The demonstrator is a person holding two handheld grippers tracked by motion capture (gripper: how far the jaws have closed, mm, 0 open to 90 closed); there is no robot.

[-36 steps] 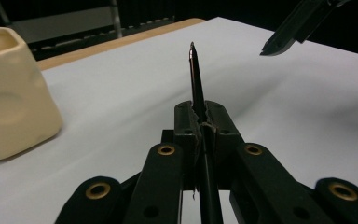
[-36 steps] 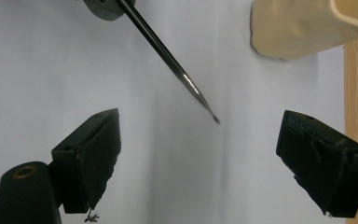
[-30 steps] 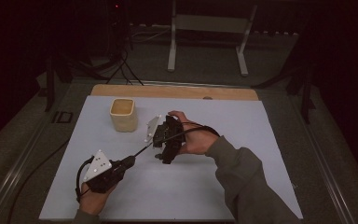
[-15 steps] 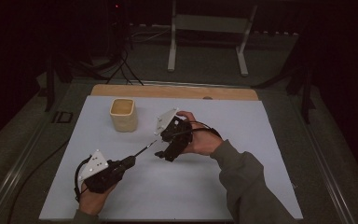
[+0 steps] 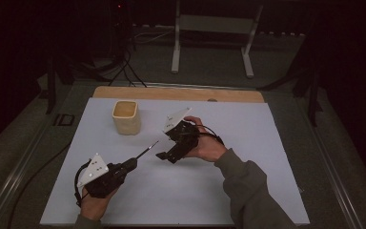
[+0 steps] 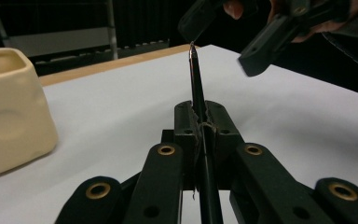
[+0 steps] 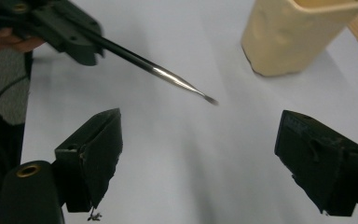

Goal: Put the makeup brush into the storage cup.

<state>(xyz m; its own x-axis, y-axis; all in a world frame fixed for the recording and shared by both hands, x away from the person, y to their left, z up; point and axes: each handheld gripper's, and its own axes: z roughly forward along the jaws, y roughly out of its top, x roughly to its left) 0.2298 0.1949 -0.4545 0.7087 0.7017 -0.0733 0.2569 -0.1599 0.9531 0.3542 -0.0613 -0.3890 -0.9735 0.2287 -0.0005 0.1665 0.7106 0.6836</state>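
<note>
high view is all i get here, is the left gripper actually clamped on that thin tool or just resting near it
Observer: Clamped. In the left gripper view the left gripper has its jaws shut on the pen-like tool, which sticks straight out past them.
Operator: and the right gripper, open or shut
Observer: Open. The right gripper view shows the right gripper with its jaws spread wide and bare white table between them.
Operator: how close is the tool tip to it
Observer: In the right gripper view the tip hangs above and between the open jaws, touching neither. The cream cup stands beyond it, apart.
</note>
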